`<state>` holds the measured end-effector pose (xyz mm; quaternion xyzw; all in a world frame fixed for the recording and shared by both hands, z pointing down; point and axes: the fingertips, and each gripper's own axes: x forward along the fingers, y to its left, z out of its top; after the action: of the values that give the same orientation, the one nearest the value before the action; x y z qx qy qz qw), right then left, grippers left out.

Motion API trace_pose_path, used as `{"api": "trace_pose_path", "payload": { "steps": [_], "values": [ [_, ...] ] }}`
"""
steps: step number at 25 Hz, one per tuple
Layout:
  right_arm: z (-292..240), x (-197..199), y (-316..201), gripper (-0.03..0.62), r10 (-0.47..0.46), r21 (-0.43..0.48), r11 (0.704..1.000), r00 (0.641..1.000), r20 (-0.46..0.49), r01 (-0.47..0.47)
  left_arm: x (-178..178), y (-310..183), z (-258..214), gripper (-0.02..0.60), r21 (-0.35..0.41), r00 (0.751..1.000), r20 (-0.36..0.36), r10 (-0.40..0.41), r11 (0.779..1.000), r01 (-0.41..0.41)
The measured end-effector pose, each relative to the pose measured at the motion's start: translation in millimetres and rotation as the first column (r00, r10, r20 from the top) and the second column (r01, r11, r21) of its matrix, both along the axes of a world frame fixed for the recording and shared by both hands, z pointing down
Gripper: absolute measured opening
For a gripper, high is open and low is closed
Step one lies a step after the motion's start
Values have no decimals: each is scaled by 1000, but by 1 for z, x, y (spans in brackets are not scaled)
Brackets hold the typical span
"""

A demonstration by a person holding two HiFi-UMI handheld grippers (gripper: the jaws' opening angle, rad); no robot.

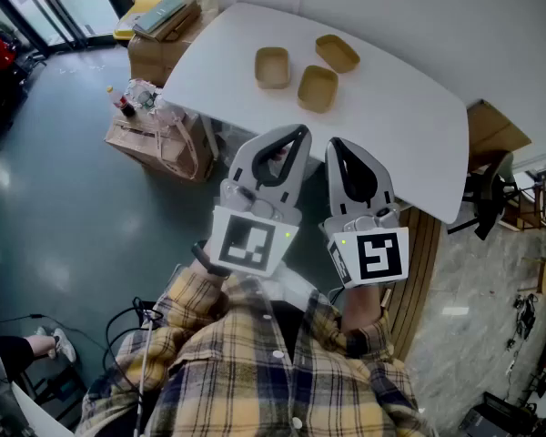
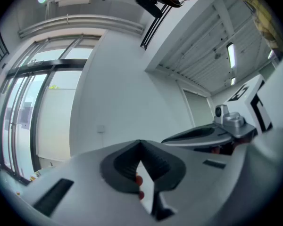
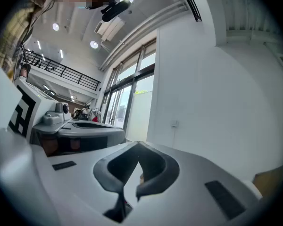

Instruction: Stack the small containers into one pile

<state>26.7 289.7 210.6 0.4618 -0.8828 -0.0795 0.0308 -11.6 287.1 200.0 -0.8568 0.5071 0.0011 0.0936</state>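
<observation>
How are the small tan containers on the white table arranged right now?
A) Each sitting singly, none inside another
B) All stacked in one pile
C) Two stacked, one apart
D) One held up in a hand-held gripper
A: the head view shows the left container, the far container and the near container each sitting on its own on the table, none nested in another.

The worktop point(image 1: 391, 126) lies bare between its near edge and the three small containers point(image 1: 318, 88), so you can come in straight over it. The containers sit close together. At its left end cardboard boxes point(image 1: 155, 139) crowd the floor; a chair point(image 1: 487, 189) stands by the right.
</observation>
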Motion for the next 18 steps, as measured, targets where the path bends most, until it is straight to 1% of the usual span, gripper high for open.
{"api": "trace_pose_path", "payload": {
  "steps": [9,14,18],
  "values": [
    [-4,8,8,14,-18,17,1000,1000,2,18,14,8,-3,17,17,1000,22,2,1000,-2],
    [-5,18,16,15,-22,15,1000,999,30,21,20,17,-4,17,25,1000,19,-12,1000,12],
    [-6,24,20,15,-33,16,999,999,31,33,26,20,-5,17,19,1000,19,-24,1000,24]
  ]
}}
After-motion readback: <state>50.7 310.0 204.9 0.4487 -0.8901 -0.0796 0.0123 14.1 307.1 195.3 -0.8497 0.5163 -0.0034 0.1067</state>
